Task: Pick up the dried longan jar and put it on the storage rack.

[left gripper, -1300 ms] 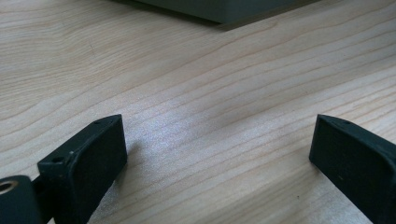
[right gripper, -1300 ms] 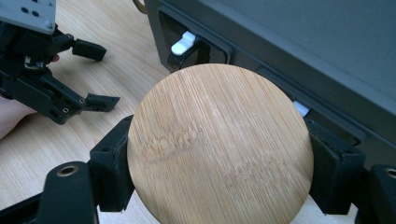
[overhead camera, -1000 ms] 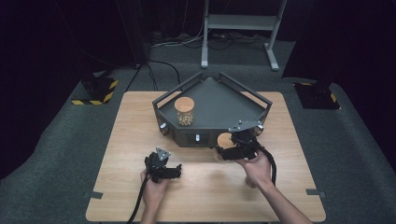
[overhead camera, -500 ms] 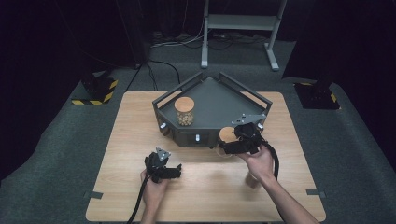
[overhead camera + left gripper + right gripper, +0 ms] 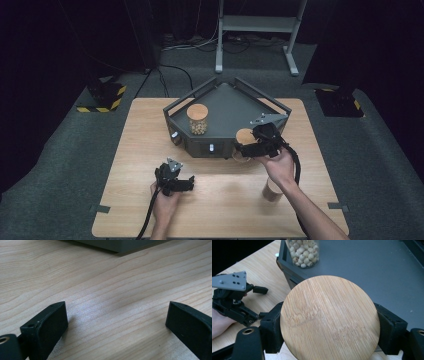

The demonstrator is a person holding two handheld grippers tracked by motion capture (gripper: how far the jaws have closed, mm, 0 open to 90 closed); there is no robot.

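My right gripper [image 5: 246,146] [image 5: 329,322] is shut on a jar with a round wooden lid [image 5: 245,135] [image 5: 329,317], its fingers [image 5: 390,330] pressed against the lid's rim. The jar hangs over the front right edge of the dark grey tray [image 5: 230,107] [image 5: 374,270]; the lid hides its body in the right gripper view. A second jar [image 5: 197,120] [image 5: 304,252], filled with pale beads, stands inside the tray at the left. My left gripper [image 5: 186,183] [image 5: 117,317] rests low over the bare wood, open with nothing between its jaws. It also appears in the right gripper view [image 5: 234,300].
The wooden table [image 5: 140,150] has free surface left of and in front of the tray. A brownish cylinder [image 5: 272,191] stands on the table by the right forearm. Black-and-yellow floor blocks [image 5: 102,95] and a metal stand [image 5: 257,25] lie beyond the table.
My right gripper has carried the lidded jar up and away from the table toward the tray's front right edge. The left gripper has stayed in place, open.
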